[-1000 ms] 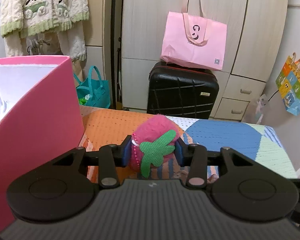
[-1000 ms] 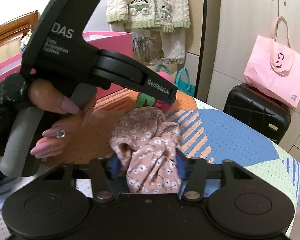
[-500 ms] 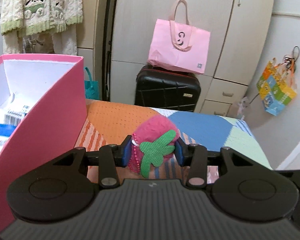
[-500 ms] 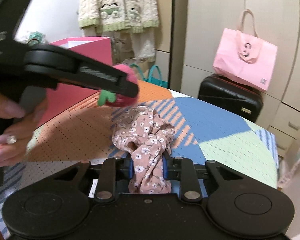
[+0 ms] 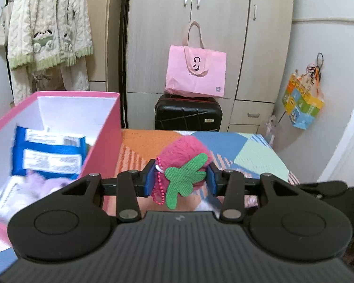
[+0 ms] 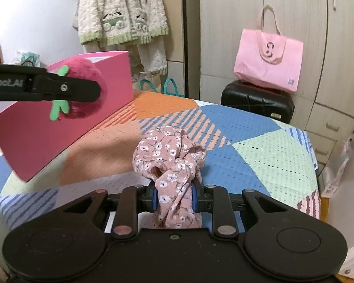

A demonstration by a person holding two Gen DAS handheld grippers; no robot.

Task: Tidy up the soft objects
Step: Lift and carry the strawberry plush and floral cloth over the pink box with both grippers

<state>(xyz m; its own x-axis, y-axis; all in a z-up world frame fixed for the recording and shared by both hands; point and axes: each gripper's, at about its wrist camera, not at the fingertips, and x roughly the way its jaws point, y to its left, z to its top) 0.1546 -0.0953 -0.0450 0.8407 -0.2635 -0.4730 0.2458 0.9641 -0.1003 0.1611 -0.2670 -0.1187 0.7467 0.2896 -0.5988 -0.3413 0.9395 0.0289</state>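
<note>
My left gripper (image 5: 180,180) is shut on a fluffy pink strawberry toy (image 5: 184,158) with a green felt leaf and a pink bead chain. It hangs in the air just right of the open pink box (image 5: 101,132). The right wrist view shows the same toy (image 6: 87,94) in front of the pink box (image 6: 59,132), clamped in the left gripper (image 6: 82,89). My right gripper (image 6: 174,199) is shut on a pink floral scrunchie (image 6: 170,160), held above the patchwork bedspread (image 6: 259,155).
Inside the pink box lie blue-and-white packets (image 5: 49,155) and a pale purple soft thing (image 5: 47,184). Beyond the bed stand a black suitcase (image 5: 188,115) with a pink tote bag (image 5: 195,73) on it, a wardrobe, and hanging knit cardigans (image 5: 47,37).
The left gripper carried the strawberry toy up and toward the pink box, whose inside now shows. The right gripper's jaws closed tighter on the floral scrunchie and lifted it.
</note>
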